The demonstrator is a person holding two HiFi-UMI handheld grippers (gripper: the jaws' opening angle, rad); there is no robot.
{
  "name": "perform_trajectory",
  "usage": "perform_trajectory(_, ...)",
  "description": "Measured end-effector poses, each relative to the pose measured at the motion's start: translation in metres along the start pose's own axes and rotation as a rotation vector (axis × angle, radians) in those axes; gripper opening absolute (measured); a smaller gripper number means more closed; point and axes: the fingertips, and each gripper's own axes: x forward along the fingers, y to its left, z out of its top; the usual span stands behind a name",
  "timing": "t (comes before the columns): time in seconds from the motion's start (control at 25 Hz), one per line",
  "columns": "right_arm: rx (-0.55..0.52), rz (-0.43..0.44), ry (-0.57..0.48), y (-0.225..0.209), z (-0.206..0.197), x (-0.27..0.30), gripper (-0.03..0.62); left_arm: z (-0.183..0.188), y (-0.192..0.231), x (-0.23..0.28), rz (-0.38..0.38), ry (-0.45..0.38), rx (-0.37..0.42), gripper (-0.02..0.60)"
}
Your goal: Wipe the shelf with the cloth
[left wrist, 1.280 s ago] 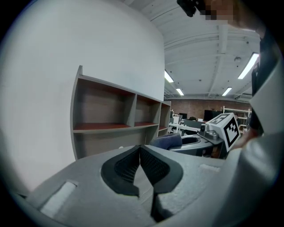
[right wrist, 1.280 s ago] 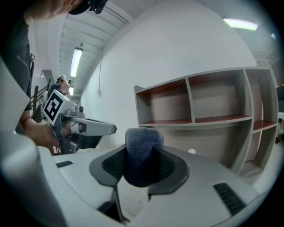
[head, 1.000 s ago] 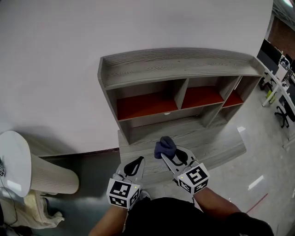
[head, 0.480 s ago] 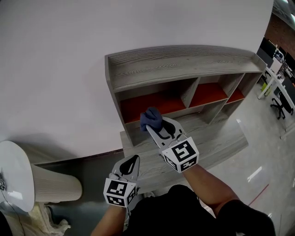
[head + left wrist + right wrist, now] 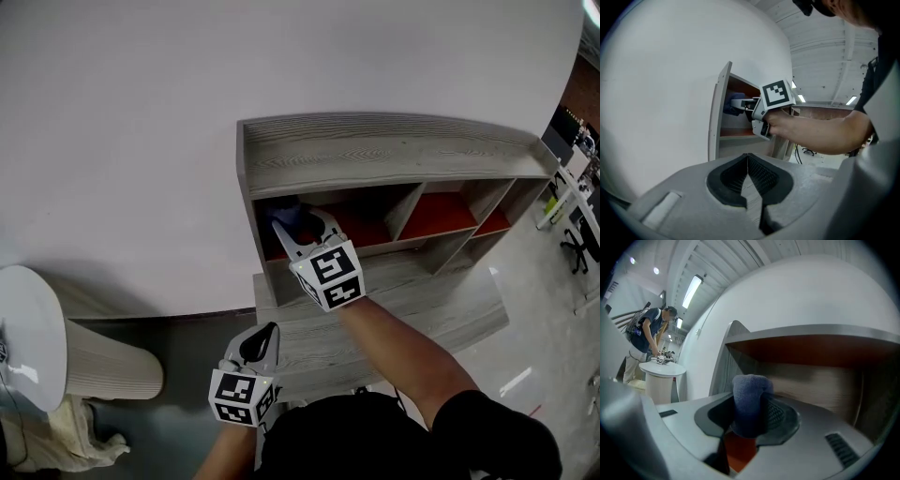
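Head view, centre: my right gripper (image 5: 298, 232) pinches the one blue cloth (image 5: 284, 216) and holds it inside the leftmost compartment (image 5: 370, 223) of the single shelf (image 5: 394, 150). I cannot tell whether the cloth touches a surface. At lower centre, my left gripper (image 5: 260, 343) has its jaws pressed together on nothing. Judged progress: wiping looks to be at its start, and the middle and right compartments and the outer boards are apparently left to do. Count: two grippers, one cloth, one shelf, three red-floored compartments.
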Motion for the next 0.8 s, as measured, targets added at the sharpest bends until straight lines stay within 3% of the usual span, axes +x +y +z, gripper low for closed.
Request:
perform_trajectory(0.48,-0.077,-0.016,0.014,-0.015,-0.002,0.046,0.144,-0.011,-0.009,0.008,0.028,0.015,-0.018,0.011)
perform_trajectory(0.8,-0.068,-0.092,0.044,-0.048,-0.013,0.035,0.144,-0.006,-0.012,0.014,0.011,0.011,-0.006,0.011)
